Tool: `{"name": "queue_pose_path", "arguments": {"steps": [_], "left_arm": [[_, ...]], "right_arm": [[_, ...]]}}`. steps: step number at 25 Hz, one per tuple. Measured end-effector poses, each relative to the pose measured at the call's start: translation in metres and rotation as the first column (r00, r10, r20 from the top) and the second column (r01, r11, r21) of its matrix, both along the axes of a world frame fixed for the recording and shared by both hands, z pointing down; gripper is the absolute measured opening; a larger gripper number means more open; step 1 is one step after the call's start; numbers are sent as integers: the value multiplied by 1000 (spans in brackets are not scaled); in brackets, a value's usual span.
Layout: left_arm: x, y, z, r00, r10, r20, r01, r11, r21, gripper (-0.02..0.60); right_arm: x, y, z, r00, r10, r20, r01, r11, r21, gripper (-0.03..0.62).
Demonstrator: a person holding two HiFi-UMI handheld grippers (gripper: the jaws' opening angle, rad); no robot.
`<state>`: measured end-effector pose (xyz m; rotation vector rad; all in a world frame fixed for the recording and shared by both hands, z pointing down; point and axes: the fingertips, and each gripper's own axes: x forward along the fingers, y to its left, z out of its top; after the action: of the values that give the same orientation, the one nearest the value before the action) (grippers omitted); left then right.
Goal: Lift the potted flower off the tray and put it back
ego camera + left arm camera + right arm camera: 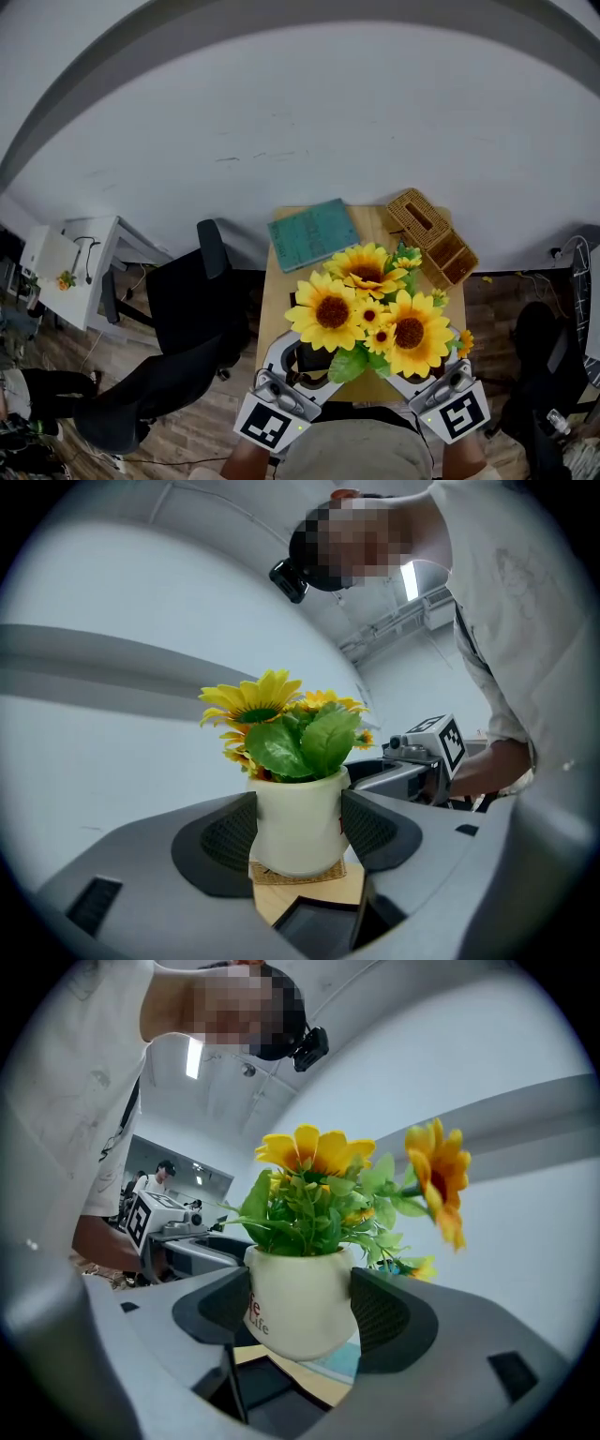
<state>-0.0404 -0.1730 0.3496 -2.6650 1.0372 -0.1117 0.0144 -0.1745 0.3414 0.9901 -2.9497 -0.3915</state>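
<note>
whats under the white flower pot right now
A woven mat on the wooden table shows just below the white pot. The pot covers most of the mat, and whether its base touches the mat or hangs just above cannot be told.

Smooth cream pot (298, 822), wooden table (278, 292)

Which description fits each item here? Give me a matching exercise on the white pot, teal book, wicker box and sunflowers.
1. white pot
2. teal book
3. wicker box
4. sunflowers

A. far right corner of the table
B. yellow petals, brown centres
C. between the jaws of the left gripper and right gripper
D. far edge, left of the wicker box

Pairs: 1-C, 2-D, 3-A, 4-B
</note>
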Motion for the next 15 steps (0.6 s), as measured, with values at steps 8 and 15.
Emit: {"name": "queue_pose_path", "arguments": {"steps": [8, 15], "left_arm": [[3, -24, 55, 999, -24, 43, 28, 995, -95, 291], [0, -36, 137, 996, -21, 83, 46, 949, -313, 291]], "right_arm": [[2, -22, 70, 996, 25, -88, -37, 990, -135, 353], [4, -33, 148, 983, 62, -175, -118, 937, -329, 348]]}}
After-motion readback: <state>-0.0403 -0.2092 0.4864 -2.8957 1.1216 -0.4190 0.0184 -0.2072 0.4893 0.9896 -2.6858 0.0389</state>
